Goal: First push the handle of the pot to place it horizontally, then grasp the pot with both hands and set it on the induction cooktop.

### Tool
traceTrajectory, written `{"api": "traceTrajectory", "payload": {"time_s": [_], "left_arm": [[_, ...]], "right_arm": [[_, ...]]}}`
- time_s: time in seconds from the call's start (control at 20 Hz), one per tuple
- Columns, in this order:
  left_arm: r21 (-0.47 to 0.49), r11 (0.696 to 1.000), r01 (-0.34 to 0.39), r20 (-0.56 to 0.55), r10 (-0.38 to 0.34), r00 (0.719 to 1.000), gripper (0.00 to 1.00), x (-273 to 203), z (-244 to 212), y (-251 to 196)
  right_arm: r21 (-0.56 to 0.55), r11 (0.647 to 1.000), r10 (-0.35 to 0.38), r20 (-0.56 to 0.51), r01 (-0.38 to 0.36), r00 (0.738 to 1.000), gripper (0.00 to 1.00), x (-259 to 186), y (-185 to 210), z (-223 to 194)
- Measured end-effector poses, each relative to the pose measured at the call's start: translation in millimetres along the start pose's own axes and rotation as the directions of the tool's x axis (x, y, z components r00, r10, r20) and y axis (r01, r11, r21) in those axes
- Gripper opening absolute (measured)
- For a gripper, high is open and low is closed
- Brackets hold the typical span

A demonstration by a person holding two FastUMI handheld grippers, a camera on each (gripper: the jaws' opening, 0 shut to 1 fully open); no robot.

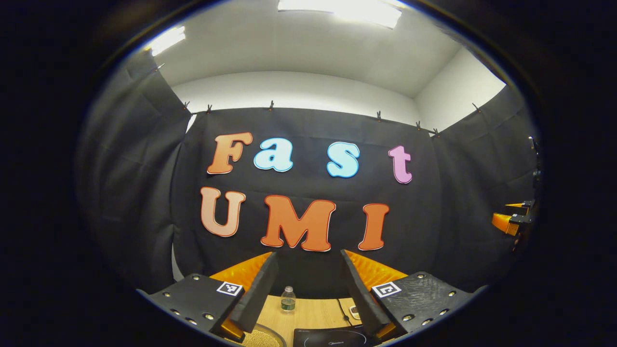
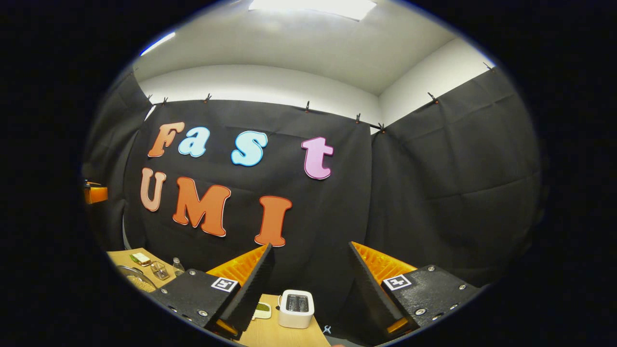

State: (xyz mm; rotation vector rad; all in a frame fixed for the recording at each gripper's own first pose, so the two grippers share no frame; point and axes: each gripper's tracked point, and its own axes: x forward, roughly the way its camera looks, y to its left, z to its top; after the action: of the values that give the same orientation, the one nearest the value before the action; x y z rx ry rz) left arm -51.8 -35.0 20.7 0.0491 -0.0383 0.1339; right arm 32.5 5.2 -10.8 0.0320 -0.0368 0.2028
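Note:
My left gripper is open and held high, pointing at the booth wall, with nothing between its fingers. Low between them lies the black induction cooktop on the wooden table. A round rimmed vessel with a grainy yellowish inside, apparently the pot, is cut off at the bottom edge; its handle is hidden. My right gripper is also open and empty. In the right gripper view the pot sits far to the lower left. Each gripper shows at the other view's edge: right gripper, left gripper.
A small water bottle stands at the table's back, with a small flat device and a cable beside the cooktop. A white toaster sits ahead of my right gripper. A glass, a bottle and a packet stand near the pot.

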Motion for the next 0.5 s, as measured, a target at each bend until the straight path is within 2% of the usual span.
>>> {"api": "traceTrajectory", "payload": {"time_s": [0.2, 0.3, 0.4, 0.45, 0.5], "left_arm": [[0.030, 0.998, -0.060, -0.071, 0.062, 0.996, 0.81, -11, -21, 32], [0.026, 0.997, -0.068, -0.114, 0.070, 0.991, 0.81, -11, -36, 51], [0.024, 0.998, -0.053, -0.165, 0.056, 0.985, 0.82, -7, -55, 69], [0.029, 0.999, -0.038, -0.198, 0.043, 0.979, 0.82, -5, -66, 77], [0.036, 0.999, -0.012, -0.232, 0.020, 0.973, 0.87, -3, -78, 83]], "right_arm": [[0.013, 0.998, 0.059, -0.047, -0.058, 0.997, 0.94, 7, 35, -27], [0.007, 0.998, 0.062, -0.056, -0.062, 0.997, 0.94, 8, 48, -31], [0.012, 0.999, 0.054, -0.062, -0.053, 0.997, 0.97, 5, 63, -34], [0.015, 0.999, 0.046, -0.072, -0.045, 0.996, 0.94, 4, 73, -38], [0.017, 0.999, 0.039, -0.081, -0.037, 0.996, 0.94, 2, 82, -41]]}}
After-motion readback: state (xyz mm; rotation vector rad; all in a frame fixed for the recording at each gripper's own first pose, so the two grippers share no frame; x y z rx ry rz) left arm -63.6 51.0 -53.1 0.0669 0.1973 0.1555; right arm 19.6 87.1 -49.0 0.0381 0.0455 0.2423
